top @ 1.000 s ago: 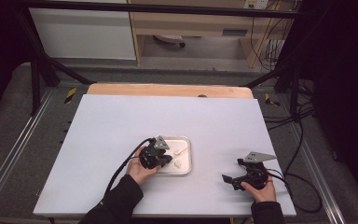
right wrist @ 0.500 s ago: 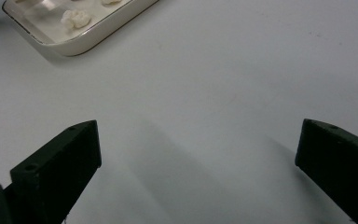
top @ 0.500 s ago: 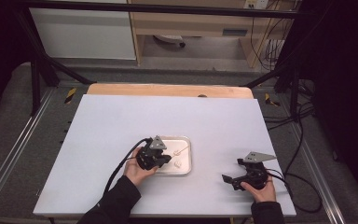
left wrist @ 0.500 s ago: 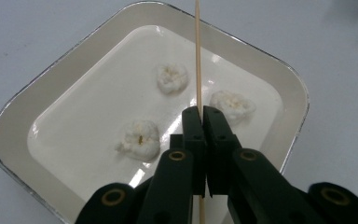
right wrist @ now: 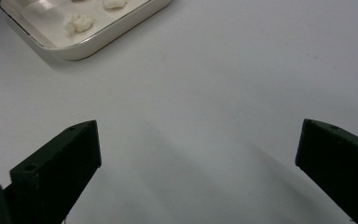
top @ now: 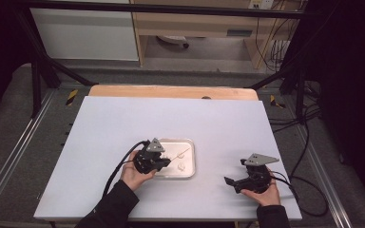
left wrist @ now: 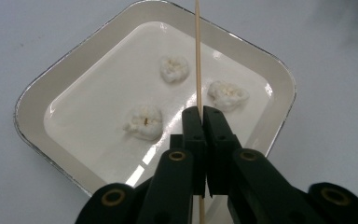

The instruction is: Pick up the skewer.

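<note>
Holding almost exactly as a second ago: left gripper (top: 158, 161) at the near left edge of the tray (top: 192, 164), shifted a touch at most, jaws clamped throughout on the thin wooden skewer (left wrist: 197, 56); no lump speared, none moved; judged a pause for aiming, not progress.

Seen along the left gripper (left wrist: 203, 112): pads pressed flat together with only the skewer between them; stick running straight ahead on the jaws' own line, long axis matching the gripper's; front length passing between the far lump (left wrist: 174, 68) and the right lump (left wrist: 227, 93), touching neither as far as can be told, then crossing the tray rim (left wrist: 270, 84) and leaving the picture at the top; short back end showing below the pads; near lump (left wrist: 143, 122) left of the stick, apart from it, with a small brown mark in its middle.

Seen from above: skewer (top: 183, 152) lying over the tray, pointing away from the person and to the right; height above the tray floor not readable.

Resting well to the right on the white table (top: 123, 123): right gripper (right wrist: 196, 127), jaws spread wide, nothing between them, tray far off ahead.

Judged next: tilting the point toward one lump.
</note>
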A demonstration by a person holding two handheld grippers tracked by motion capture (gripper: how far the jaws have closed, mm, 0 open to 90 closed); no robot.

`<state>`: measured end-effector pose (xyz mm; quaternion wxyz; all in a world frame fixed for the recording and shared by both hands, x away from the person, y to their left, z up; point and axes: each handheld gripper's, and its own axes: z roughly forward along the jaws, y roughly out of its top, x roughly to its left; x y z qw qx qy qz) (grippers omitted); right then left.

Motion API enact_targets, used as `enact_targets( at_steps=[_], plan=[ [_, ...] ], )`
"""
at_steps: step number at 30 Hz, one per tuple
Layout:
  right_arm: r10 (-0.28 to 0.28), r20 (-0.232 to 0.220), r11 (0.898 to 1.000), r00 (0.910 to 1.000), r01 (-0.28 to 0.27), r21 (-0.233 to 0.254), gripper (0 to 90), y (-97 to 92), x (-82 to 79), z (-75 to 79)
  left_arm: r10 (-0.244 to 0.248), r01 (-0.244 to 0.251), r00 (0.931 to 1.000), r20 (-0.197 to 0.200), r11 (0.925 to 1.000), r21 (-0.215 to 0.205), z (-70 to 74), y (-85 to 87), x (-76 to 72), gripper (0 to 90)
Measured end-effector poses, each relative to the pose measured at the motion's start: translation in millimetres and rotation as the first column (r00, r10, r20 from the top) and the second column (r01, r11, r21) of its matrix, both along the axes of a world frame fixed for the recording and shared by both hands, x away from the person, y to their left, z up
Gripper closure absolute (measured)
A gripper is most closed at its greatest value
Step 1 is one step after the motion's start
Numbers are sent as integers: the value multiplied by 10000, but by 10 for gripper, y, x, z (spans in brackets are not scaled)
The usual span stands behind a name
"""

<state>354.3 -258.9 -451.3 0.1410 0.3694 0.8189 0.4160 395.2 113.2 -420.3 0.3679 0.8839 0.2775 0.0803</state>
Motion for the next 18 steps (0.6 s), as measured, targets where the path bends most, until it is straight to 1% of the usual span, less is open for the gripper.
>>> enact_targets(
  at_steps=[1, 4, 5, 8, 9, 10, 11, 12, 13, 16, 17, 18],
  plan=[
    [45, 71, 9999, 10000, -44, -116, 8, 13, 2, 7, -59, 59, 10000, 1, 9999, 86, 10, 5, -6, 884],
    [64, 121, 9993, 9999, -59, -374, 8, 70, 7, 26, -63, 63, 10000, -1, 9999, 97, 20, 7, -17, 884],
    [146, 144, 9990, 9998, -140, -431, 8, 86, 10, 36, -101, 101, 9999, 7, 9998, 199, 35, 11, -28, 884],
    [202, 169, 9986, 9997, -193, -499, 9, 121, 9, 56, -135, 134, 9999, 15, 9996, 245, 47, 17, -40, 883],
    [299, 221, 9977, 9993, -285, -614, 11, 152, 11, 80, -170, 170, 9999, 23, 9994, 299, 59, 21, -53, 884],
    [299, 221, 9977, 9993, -285, -614, 11, 152, 11, 80, -170, 170, 9999, 23, 9994, 299, 59, 21, -53, 884],
    [379, 316, 9966, 9988, -355, -741, 14, 188, 12, 104, -234, 234, 9997, 18, 9990, 394, 78, 25, -64, 884],
    [379, 316, 9966, 9988, -355, -741, 14, 188, 12, 104, -234, 234, 9997, 18, 9990, 394, 78, 25, -64, 883],
    [484, 435, 9952, 9979, -445, -872, 18, 223, 11, 123, -255, 253, 9997, 32, 9987, 443, 100, 27, -72, 884],
    [589, 473, 9934, 9971, -538, -1017, 18, 264, 10, 143, -286, 283, 9996, 61, 9983, 503, 125, 27, -81, 884],
    [740, 529, 9904, 9959, -672, -1206, 20, 307, 2, 163, -321, 315, 9994, 90, 9979, 572, 154, 23, -92, 884],
    [808, 591, 9885, 9950, -724, -1327, 21, 327, -1, 175, -321, 315, 9994, 90, 9979, 572, 154, 23, -92, 884]
  ],
)
